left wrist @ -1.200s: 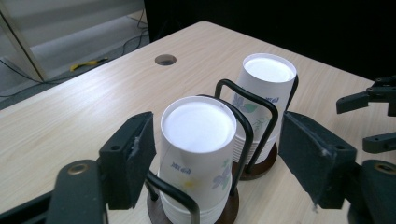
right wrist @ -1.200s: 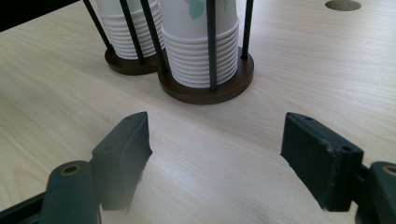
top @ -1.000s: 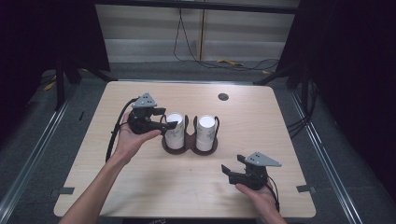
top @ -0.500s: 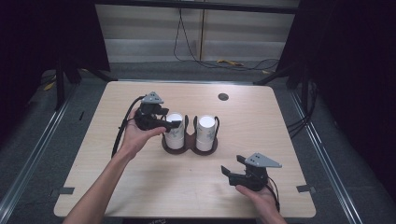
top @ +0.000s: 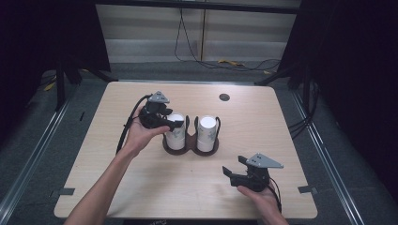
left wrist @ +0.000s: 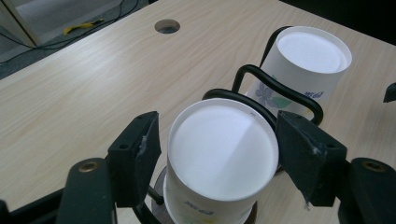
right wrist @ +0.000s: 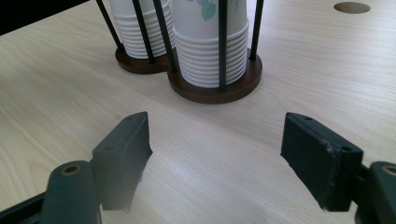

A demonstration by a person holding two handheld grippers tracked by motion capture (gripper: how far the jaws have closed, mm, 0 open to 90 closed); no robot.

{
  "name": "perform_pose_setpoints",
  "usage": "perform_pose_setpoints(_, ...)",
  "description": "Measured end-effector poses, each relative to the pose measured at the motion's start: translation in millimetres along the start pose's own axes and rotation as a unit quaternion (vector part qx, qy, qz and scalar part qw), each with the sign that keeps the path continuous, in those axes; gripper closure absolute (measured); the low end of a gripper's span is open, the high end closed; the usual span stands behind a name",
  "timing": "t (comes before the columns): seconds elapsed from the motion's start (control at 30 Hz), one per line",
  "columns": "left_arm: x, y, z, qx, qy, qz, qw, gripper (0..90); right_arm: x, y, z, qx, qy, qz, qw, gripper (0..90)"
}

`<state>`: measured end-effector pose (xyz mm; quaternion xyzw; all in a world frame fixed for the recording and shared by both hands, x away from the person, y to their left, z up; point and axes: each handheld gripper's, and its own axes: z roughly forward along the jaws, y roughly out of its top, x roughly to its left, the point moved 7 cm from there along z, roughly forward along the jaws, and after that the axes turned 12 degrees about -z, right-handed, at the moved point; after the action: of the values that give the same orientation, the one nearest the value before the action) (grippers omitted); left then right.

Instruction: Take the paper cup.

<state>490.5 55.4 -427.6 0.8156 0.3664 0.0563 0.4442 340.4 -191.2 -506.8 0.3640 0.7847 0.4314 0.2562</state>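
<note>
Now the left hand-held gripper (left wrist: 217, 154) has its jaws spread on either side of the top of the left cup stack (left wrist: 222, 161), a narrow gap showing at each side. That stack sits upside down in the dark double holder (top: 190, 145) near the surface's (top: 281, 122) centre, the right cup stack (top: 207, 133) just beside it at 3 o'clock. At 5 o'clock, well apart, the right hand-held gripper (right wrist: 219, 158) rests with jaws apart.

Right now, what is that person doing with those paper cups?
A person holds a gripper in each hand at a table. The left gripper has its open jaws on either side of the top cup of a stack in a wire holder, not yet squeezing it. A second stack stands beside it. The right gripper rests open on the table, away from the cups.
</note>
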Motion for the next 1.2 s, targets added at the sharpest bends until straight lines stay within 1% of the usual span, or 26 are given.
perform_pose_setpoints(0.1,-0.8,-0.7,2.3,0.007,0.001,0.002,1.0,30.8,-0.5,0.1,0.1,0.0,-0.001,0.001,1.0,23.9)
perform_pose_setpoints(0.13,-1.1,-1.4,3.1,0.013,0.002,0.006,0.9999,30.8,-0.5,0.1,0.2,0.0,-0.002,0.001,1.0,23.9)
perform_pose_setpoints(0.23,-1.1,-2.9,4.3,0.023,0.004,0.005,0.9997,31.1,-0.3,0.0,0.5,0.0,0.0,0.001,1.0,23.9)
perform_pose_setpoints(0.27,-0.7,-3.1,4.5,0.023,0.006,0.006,0.9997,31.1,-0.3,-0.1,0.7,0.0,0.0,0.001,1.0,23.9)
perform_pose_setpoints(0.33,-0.2,-3.1,4.8,0.023,0.005,0.004,0.9997,31.0,-0.5,-0.1,0.9,0.0,-0.001,0.001,1.0,23.9)
perform_pose_setpoints(0.37,0.5,-3.7,4.4,0.028,0.008,0.006,0.9996,31.0,-0.5,0.0,0.9,0.0,-0.001,0.001,1.0,23.9)
perform_pose_setpoints(0.43,0.3,-4.5,5.5,0.03,0.008,0.007,0.9995,30.9,-0.6,0.0,0.8,0.0,-0.001,0.002,1.0,23.9)
perform_pose_setpoints(0.53,0.5,-5.6,7.8,0.036,0.014,0.009,0.9992,28.2,-0.9,-0.3,0.8,0.001,-0.002,0.004,1.0,23.9)
perform_pose_setpoints(0.6,0.2,-5.8,9.5,0.034,0.011,0.005,0.9994,27.8,-1.3,-0.6,1.0,0.002,-0.003,0.004,1.0,23.9)
perform_pose_setpoints(0.73,0.6,-8.3,11.8,0.047,0.014,0.01,0.9987,29.9,-1.3,-0.8,1.0,0.002,-0.002,0.006,1.0,24.0)
perform_pose_setpoints(0.77,-0.1,-8.7,11.8,0.047,0.012,0.011,0.9987,32.3,-1.7,-0.9,0.9,0.002,-0.002,0.005,1.0,24.1)
perform_pose_setpoints(0.8,-0.1,-8.7,11.8,0.047,0.012,0.011,0.9987,32.8,-1.7,-0.9,0.9,0.002,-0.002,0.005,1.0,24.1)
perform_pose_setpoints(0.9,-0.9,-8.4,11.8,0.048,0.016,0.012,0.9986,33.3,-2.9,-0.9,0.1,0.0,-0.007,0.009,0.9999,24.9)
perform_pose_setpoints(1.0,-0.9,-7.2,10.5,0.044,0.013,0.009,0.9989,33.9,-2.2,-1.4,0.8,0.002,-0.006,0.011,0.9999,24.9)
perform_pose_setpoints(1.07,-0.9,-6.2,8.9,0.042,0.013,0.011,0.999,34.1,-2.2,-1.5,0.9,0.003,-0.006,0.011,0.9999,24.9)
perform_pose_setpoints(1.17,-0.8,-4.2,5.0,0.033,0.014,0.003,0.9994,34.6,-2.4,-1.7,1.2,0.003,-0.005,0.011,0.9999,25.0)
perform_pose_setpoints(1.2,-1.3,-4.2,4.2,0.033,0.013,0.002,0.9994,34.8,-2.3,-1.6,1.2,0.003,-0.005,0.012,0.9999,25.2)
